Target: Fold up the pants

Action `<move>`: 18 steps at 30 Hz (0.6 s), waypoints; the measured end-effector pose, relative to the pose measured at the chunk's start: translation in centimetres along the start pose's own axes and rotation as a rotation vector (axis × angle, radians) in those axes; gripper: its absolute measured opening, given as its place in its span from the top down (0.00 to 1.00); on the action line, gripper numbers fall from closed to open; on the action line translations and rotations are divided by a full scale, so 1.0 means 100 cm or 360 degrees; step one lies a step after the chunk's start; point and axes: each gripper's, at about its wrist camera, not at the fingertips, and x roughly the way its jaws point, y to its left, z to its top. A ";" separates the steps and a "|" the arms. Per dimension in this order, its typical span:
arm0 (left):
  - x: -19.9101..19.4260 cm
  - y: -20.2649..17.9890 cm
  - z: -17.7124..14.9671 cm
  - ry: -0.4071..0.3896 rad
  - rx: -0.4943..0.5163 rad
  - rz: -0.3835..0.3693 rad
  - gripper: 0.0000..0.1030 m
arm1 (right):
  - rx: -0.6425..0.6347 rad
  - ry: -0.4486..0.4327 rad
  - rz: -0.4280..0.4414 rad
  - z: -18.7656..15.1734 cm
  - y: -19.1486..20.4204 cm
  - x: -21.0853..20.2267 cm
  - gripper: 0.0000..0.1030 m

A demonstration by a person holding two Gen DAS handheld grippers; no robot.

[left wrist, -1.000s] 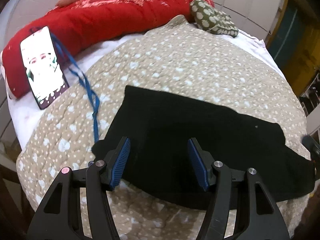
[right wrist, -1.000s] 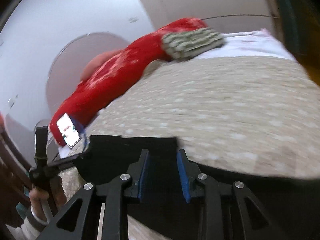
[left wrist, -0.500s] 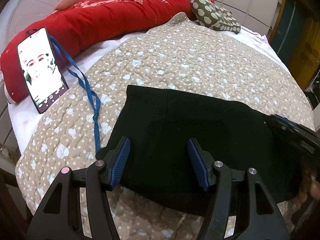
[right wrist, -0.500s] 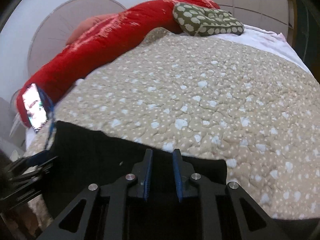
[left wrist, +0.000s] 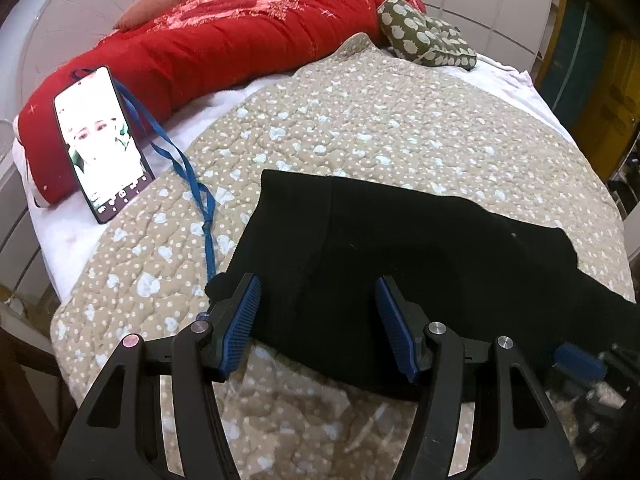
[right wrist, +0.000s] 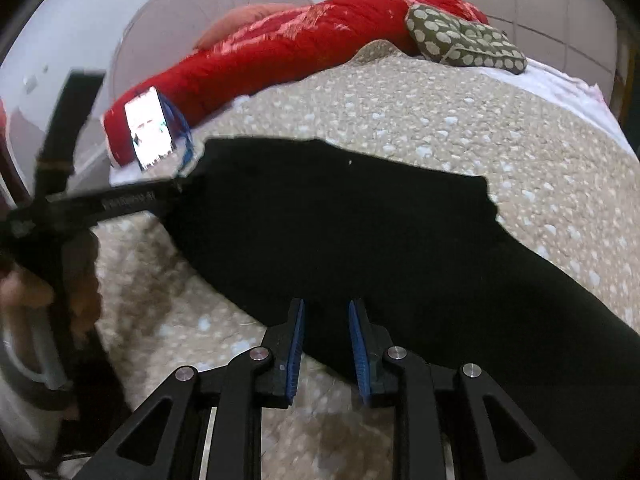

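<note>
Pants: a black soft-fabric pair of pants (left wrist: 400,248) lies flat across the beige quilted bedspread with pale spots (left wrist: 400,128), its length running from the near left toward the right edge of the bed.
Left gripper: the black two-finger left gripper with blue ribbed pads (left wrist: 316,320) hangs over the near hem of the pants, fingers spread wide, with nothing between them.
Right gripper: the black right gripper with blue pads (right wrist: 326,344) sits low at the near edge of the pants, its fingers set close with a narrow gap showing; whether any cloth is caught in that gap I cannot tell.
Phone: a lit black-framed smartphone (left wrist: 103,142) leans on the long red patterned bolster pillow (left wrist: 240,40) at the far left.
Lanyard: a blue ribbon lanyard (left wrist: 188,184) trails from the phone across the bedspread and ends beside the left corner of the pants.
Cushion: an olive-green cushion with cream spots (left wrist: 428,46) rests at the head of the bed, touching the bolster's right end.
</note>
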 end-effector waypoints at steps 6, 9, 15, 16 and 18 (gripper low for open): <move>-0.024 -0.012 0.001 -0.0049 -0.0011 -0.0098 0.42 | 0.0054 -0.0122 -0.0149 0.003 -0.019 -0.034 0.79; -0.033 -0.026 0.000 -0.0074 0.0005 -0.0172 0.42 | 0.0106 -0.0153 -0.0235 -0.004 -0.036 -0.044 0.79; -0.019 -0.068 -0.015 0.0002 0.0100 -0.0320 0.42 | 0.0238 -0.0075 -0.0416 -0.034 -0.080 -0.046 0.79; -0.015 -0.073 -0.017 0.0022 0.0112 -0.0338 0.42 | 0.0251 -0.0079 -0.0437 -0.041 -0.087 -0.049 0.79; -0.005 -0.084 -0.024 0.0075 0.0139 -0.0343 0.42 | 0.0301 -0.0108 -0.0447 -0.055 -0.102 -0.061 0.79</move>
